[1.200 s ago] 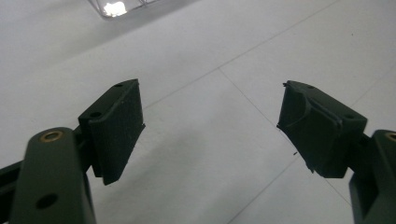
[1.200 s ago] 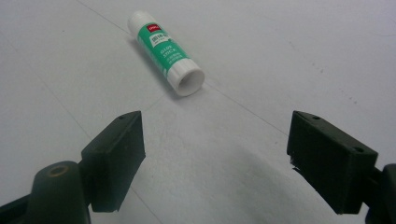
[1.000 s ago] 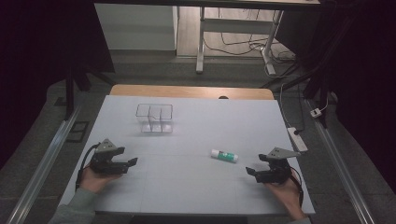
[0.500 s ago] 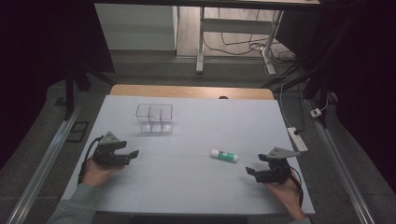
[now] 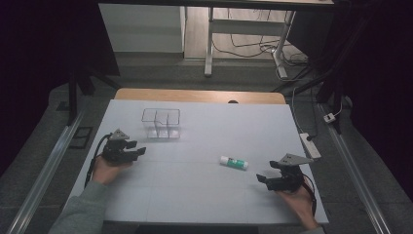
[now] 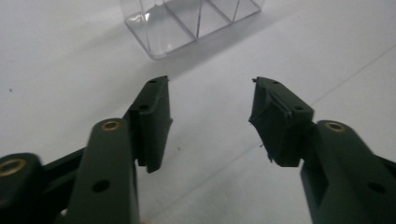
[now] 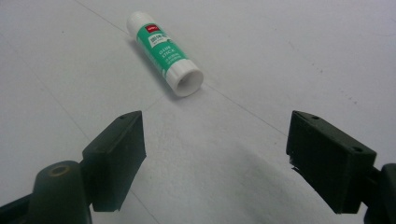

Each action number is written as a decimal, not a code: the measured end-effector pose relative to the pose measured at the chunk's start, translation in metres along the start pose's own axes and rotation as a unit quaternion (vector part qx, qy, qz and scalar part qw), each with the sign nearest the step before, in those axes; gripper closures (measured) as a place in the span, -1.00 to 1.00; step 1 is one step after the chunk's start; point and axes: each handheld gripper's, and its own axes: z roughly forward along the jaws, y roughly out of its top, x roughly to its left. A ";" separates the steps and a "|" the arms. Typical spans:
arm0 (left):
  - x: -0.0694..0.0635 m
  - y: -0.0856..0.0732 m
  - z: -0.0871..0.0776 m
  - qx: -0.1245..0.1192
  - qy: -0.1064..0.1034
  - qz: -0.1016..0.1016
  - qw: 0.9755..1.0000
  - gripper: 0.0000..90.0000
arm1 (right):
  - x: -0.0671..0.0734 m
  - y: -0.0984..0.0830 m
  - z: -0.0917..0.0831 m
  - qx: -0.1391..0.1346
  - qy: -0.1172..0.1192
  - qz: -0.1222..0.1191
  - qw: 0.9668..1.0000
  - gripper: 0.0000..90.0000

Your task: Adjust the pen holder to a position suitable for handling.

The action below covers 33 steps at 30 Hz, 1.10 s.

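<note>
Right gripper (image 5: 265, 178) jaws wide apart, empty; glue stick (image 7: 165, 53) lies flat at its 12 o'clock, untouched. Left gripper (image 6: 210, 102) jaws apart, clear divided organizer (image 5: 161, 123) at its 12 o'clock. Likely approach step; next: right jaws straddle stick.

Lab-like workroom: white-topped table (image 5: 204, 195), floor cables (image 5: 248, 46)
</note>
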 end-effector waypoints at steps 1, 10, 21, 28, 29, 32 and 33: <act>0.002 0.001 0.001 -0.002 0.000 -0.002 1.000 0.15 | 0.000 0.000 0.000 0.000 0.000 0.000 1.000 -0.57; 0.013 0.011 0.010 -0.011 0.020 -0.004 1.000 0.74 | 0.000 0.000 0.000 0.003 -0.002 0.000 1.000 -0.57; 0.024 0.025 0.017 -0.013 0.039 -0.001 0.999 0.97 | 0.000 0.000 0.000 0.004 -0.006 0.001 1.000 -0.56; 0.034 0.028 0.018 -0.017 0.052 -0.018 0.998 0.97 | 0.000 0.000 0.001 0.004 -0.010 0.001 1.000 -0.56; 0.035 0.028 0.018 -0.019 0.054 -0.022 0.998 0.97 | 0.000 0.000 0.001 0.005 -0.012 0.002 1.000 -0.55; 0.042 0.028 0.021 -0.021 0.055 -0.031 0.998 0.97 | -0.001 0.000 0.000 0.005 -0.010 0.006 1.000 -0.55; 0.044 0.029 0.022 -0.021 0.055 -0.030 0.998 0.97 | -0.001 0.000 0.000 0.005 -0.010 0.006 1.000 -0.55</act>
